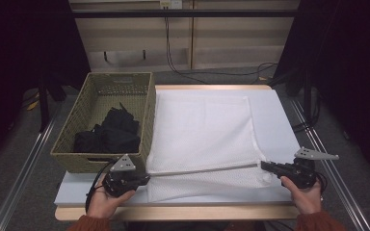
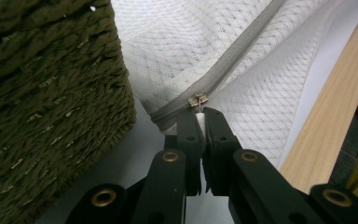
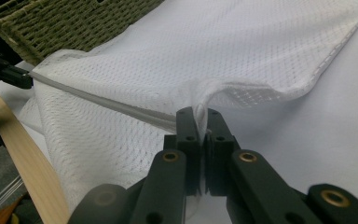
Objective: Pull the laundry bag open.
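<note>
We hold a white mesh laundry bag [image 1: 200, 130] flat on the bench [image 1: 279, 115], its near edge lifted and stretched taut between our two grippers. The bag lies just to the right of a woven green basket [image 1: 84, 108], its left edge running along the basket's side wall. Along the raised near edge runs a grey zipper [image 1: 202, 169], drawn almost straight from one gripper to the other.

Our left gripper [image 1: 144, 175] sits at the bag's near left corner, just beside the basket's near corner. In the left gripper view its fingers [image 2: 189, 128] are pressed together on the small metal zipper pull [image 2: 197, 100] and the white tab below it, with the zipper tape rising away up and to the right.

Our right gripper [image 1: 264, 165] is at the bag's near right corner. In the right gripper view its fingers [image 3: 187, 126] are closed on a bunched fold of the mesh at the end of the zipper, which puckers upward between them.

Inside the basket lies a heap of dark clothes [image 1: 108, 132], apart from the bag. The bench's pale wooden edge [image 1: 197, 211] shows along the near side, beneath our hands
</note>
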The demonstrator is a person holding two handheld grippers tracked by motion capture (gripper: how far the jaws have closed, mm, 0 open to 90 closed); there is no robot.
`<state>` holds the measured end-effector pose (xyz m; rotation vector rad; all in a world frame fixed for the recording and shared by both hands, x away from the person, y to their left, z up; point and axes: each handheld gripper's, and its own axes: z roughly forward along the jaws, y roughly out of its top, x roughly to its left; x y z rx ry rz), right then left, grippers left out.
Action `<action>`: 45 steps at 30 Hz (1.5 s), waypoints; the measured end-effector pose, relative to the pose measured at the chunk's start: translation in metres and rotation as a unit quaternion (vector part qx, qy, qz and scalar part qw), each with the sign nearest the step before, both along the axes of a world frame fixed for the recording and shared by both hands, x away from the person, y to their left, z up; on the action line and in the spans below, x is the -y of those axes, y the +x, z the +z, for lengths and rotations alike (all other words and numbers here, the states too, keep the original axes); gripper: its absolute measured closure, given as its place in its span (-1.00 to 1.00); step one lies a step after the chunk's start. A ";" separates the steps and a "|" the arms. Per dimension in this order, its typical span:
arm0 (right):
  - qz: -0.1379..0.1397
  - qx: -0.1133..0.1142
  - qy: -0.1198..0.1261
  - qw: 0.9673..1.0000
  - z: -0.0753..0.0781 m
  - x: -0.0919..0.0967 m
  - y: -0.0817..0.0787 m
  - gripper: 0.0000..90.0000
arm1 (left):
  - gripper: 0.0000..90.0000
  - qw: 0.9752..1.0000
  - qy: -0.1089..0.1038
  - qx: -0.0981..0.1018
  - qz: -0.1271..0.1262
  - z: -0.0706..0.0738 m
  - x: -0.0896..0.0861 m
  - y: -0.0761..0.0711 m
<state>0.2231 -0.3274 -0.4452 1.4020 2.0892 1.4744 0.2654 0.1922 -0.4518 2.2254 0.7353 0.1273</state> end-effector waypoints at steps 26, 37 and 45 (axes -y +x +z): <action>-0.004 -0.004 -0.003 1.000 -0.003 0.004 -0.002 0.95 | 0.92 1.000 0.003 -0.003 0.021 0.001 -0.014 -0.002; 0.000 0.001 -0.021 1.000 -0.005 0.005 -0.009 0.95 | 0.92 0.999 0.014 -0.006 0.033 0.000 -0.015 -0.001; 0.004 -0.007 -0.047 0.999 -0.016 0.002 -0.008 0.94 | 0.91 0.999 0.009 -0.018 0.030 -0.010 -0.009 0.000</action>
